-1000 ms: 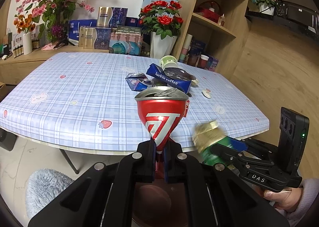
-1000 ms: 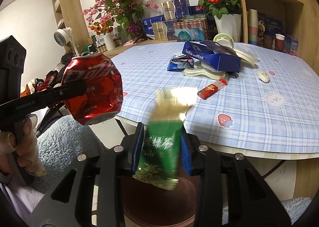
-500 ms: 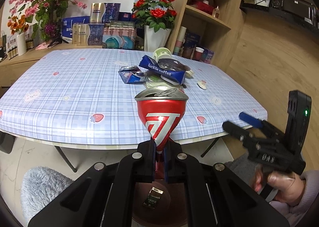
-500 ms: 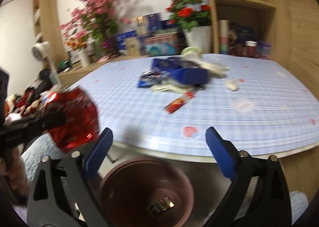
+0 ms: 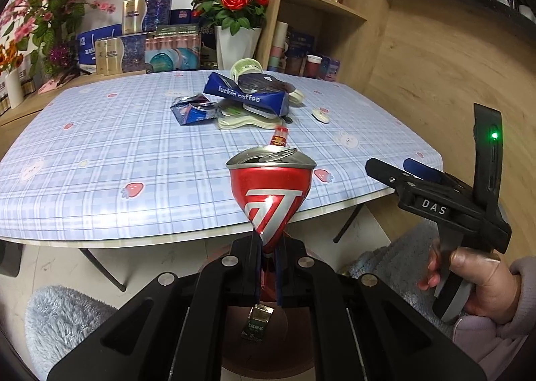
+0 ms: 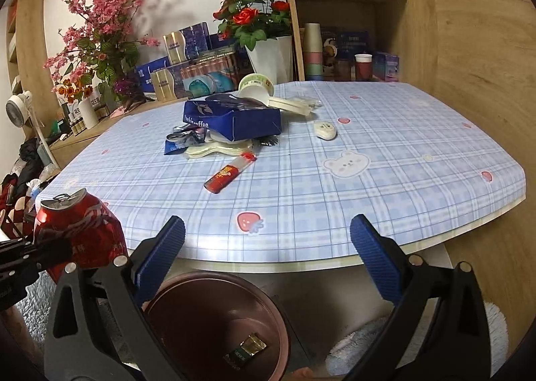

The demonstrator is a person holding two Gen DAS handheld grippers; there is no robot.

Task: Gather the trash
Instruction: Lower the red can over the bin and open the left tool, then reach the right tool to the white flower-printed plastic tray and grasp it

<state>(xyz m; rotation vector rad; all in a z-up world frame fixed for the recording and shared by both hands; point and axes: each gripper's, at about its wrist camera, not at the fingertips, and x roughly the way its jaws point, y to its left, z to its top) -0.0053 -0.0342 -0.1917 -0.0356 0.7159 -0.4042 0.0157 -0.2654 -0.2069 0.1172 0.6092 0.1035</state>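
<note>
Jaws of the right gripper [image 6: 268, 257] have just been opening and stand wide with nothing between them, above the brown bin [image 6: 214, 320], where a green tea packet [image 6: 246, 351] lies. The left gripper [image 5: 268, 277] is clenched on a crushed red cola can [image 5: 271, 193] near the table [image 6: 335, 180] edge.
</note>
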